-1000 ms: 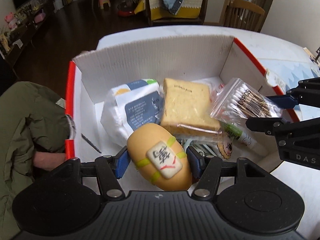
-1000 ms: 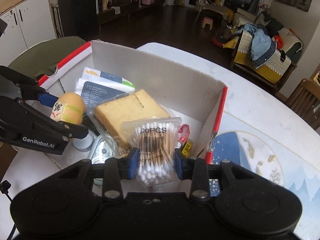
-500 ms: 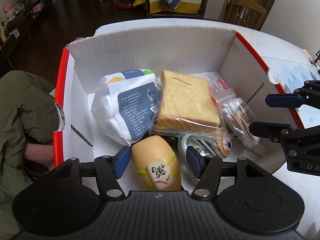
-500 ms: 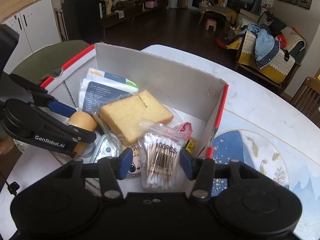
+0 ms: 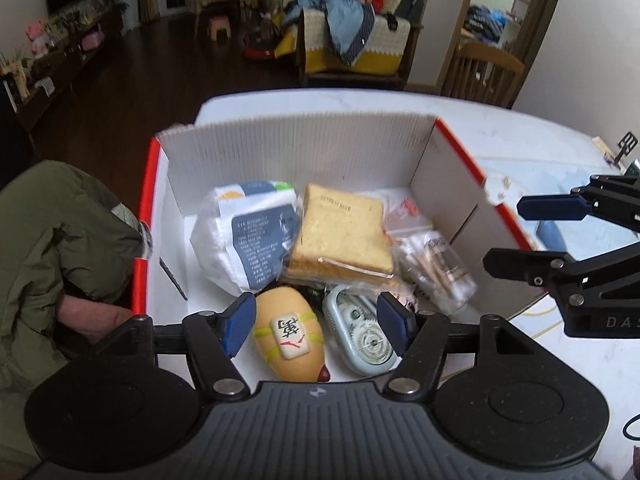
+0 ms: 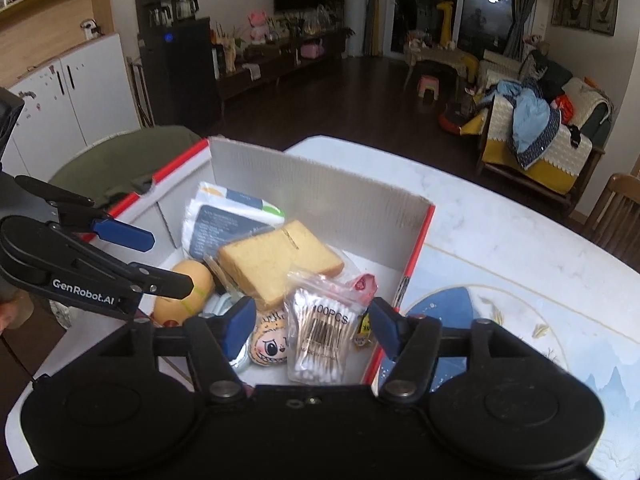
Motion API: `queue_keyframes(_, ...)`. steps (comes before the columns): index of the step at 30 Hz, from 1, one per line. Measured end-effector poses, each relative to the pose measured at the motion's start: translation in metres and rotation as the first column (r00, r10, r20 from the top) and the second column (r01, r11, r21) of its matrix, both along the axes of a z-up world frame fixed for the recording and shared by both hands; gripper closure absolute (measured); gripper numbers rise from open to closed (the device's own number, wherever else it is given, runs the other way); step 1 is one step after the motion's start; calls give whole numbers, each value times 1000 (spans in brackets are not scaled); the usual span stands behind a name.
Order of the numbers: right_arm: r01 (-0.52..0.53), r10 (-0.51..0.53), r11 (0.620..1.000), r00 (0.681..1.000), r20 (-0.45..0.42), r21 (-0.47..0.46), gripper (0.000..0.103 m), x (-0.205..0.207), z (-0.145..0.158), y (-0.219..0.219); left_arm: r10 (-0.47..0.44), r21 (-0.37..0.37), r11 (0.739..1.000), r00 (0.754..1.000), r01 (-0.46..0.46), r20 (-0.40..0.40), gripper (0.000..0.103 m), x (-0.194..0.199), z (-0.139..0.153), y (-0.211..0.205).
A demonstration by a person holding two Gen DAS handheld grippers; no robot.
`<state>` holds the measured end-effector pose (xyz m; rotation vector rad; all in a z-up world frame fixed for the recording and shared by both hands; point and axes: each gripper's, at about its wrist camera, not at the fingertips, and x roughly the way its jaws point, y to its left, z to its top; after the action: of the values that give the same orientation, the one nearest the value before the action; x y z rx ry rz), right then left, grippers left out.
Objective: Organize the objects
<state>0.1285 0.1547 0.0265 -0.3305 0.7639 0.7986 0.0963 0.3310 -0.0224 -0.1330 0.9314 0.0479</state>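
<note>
We have just let go of both items: a second ago the left gripper (image 5: pixel 317 322) was clamped on the yellow egg-shaped toy (image 5: pixel 289 332) and the right gripper (image 6: pixel 311 328) on the bag of cotton swabs (image 6: pixel 320 332). Now both sets of fingers stand wide apart with nothing between them, and both grippers have pulled back above the near edge of the cardboard box (image 5: pixel 304 148).

The toy lies on the box floor at the near edge, toward the left, just beside a pale green plastic case (image 5: pixel 360 330). The swab bag rests near the box's right wall, at the near right corner, leaning against a small cartoon-face item (image 6: pixel 270 346). Behind them sit the wrapped slice of bread (image 5: pixel 340 232) and a white and blue pouch (image 5: pixel 248 236), toward the far wall.

We judge that these two placements are done, since each item lies free inside the box. What we cannot tell is whether anything is left on the table (image 6: pixel 500 248) to collect; the part in view looks bare apart from the box.
</note>
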Motion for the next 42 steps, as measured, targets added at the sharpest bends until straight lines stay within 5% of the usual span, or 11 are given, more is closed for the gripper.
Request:
queue_keyframes(7,-25,23,997,999,37,70,33,-15,15,-13,25,19,999,994,-27,103,37,-25,26,-14)
queue_keyframes(12,-42,35,994,997,70,99,29,-27,20,-24,37,33,999,985,-43,166,25,-44,40,-25)
queue_keyframes(24,-38,30,969,999,38,246,1,-45,33,-57,63,8,998,975,-66,215,18,-68,50,-39)
queue_keyframes(27,-54,42,967,998,52,250,1,-53,34,-59,69,9,997,973,-73,222,16,-71,49,-43)
queue_keyframes(31,-76,59,965,996,74,252,0,-62,36,-61,85,1,996,967,-88,239,1,-78,49,-47)
queue_keyframes(42,-90,63,963,992,113,254,0,-79,40,-70,128,21,990,950,-140,286,1,-101,59,-57)
